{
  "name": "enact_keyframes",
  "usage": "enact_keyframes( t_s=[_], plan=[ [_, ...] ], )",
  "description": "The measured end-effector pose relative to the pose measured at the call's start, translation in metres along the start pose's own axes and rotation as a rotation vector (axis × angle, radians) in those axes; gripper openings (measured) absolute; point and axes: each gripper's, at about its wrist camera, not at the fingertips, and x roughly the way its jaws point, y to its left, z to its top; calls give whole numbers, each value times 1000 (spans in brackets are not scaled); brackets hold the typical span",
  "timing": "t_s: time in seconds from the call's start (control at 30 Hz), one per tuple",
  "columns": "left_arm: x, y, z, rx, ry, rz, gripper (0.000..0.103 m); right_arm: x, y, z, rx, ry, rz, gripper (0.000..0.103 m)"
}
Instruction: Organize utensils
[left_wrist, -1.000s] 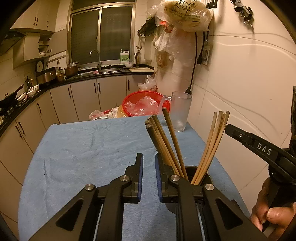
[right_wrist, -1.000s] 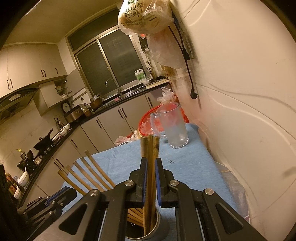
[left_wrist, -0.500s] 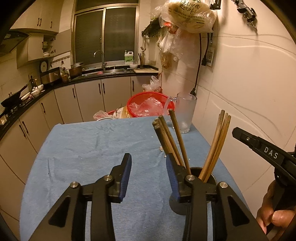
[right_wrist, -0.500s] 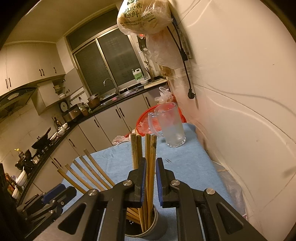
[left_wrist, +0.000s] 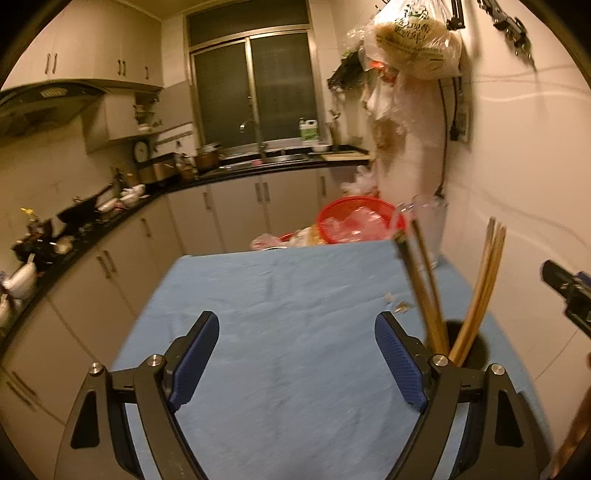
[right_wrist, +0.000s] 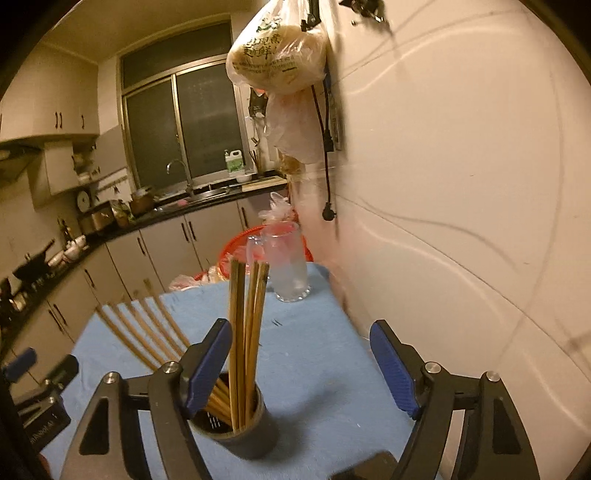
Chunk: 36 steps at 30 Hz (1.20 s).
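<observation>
A dark cup (right_wrist: 236, 417) stands on the blue cloth with two bundles of wooden chopsticks in it. One bundle (right_wrist: 247, 314) is upright and the other (right_wrist: 144, 332) leans left. My right gripper (right_wrist: 299, 354) hovers over the cup with its jaws opening; the upright chopsticks stand free between them, close to the left pad (right_wrist: 207, 365). My left gripper (left_wrist: 297, 350) is also opening, with only cloth between its jaws. In the left wrist view the cup (left_wrist: 469, 350) sits just outside its right finger (left_wrist: 397, 362). The right gripper's tip (left_wrist: 565, 291) shows at the far right edge.
A blue cloth covers the table (left_wrist: 277, 295). A glass pitcher (right_wrist: 288, 266) and a red basket (left_wrist: 354, 225) stand at the table's far end. A white wall (right_wrist: 461, 221) runs close along the right side. Small scraps (left_wrist: 399, 306) lie near the cup. Kitchen cabinets are beyond.
Both grippers went from shut to wide open. The right one let go of the upright chopsticks, which stay in the cup. The left view swung left, leaving the cup outside its right finger.
</observation>
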Motion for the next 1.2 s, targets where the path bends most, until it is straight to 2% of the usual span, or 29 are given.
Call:
enact_keyframes(
  t_s=[0.13, 0.23, 0.3, 0.4, 0.5, 0.8, 1.2],
  plan=[
    [-13, 11, -14, 4, -1, 18, 98, -20, 5, -17, -18, 10, -34, 81],
    [-24, 15, -23, 41, -20, 50, 98, -33, 6, -31, -20, 30, -58, 81],
    [-30, 20, -29, 49, -14, 37, 98, -41, 7, -40, -24, 34, -73, 81],
    [-36, 22, -39, 80, 14, 85, 98, -54, 10, -54, -37, 39, -94, 81],
    [-46, 24, -53, 110, -5, 120, 98, -68, 15, -65, -52, 25, -121, 82],
    [-55, 30, -81, 115, 36, 80, 98, -78, 22, -91, -37, 59, -140, 83],
    [-52, 28, -88, 116, 62, 56, 98, -78, 32, -100, -77, 74, -159, 83]
  ],
)
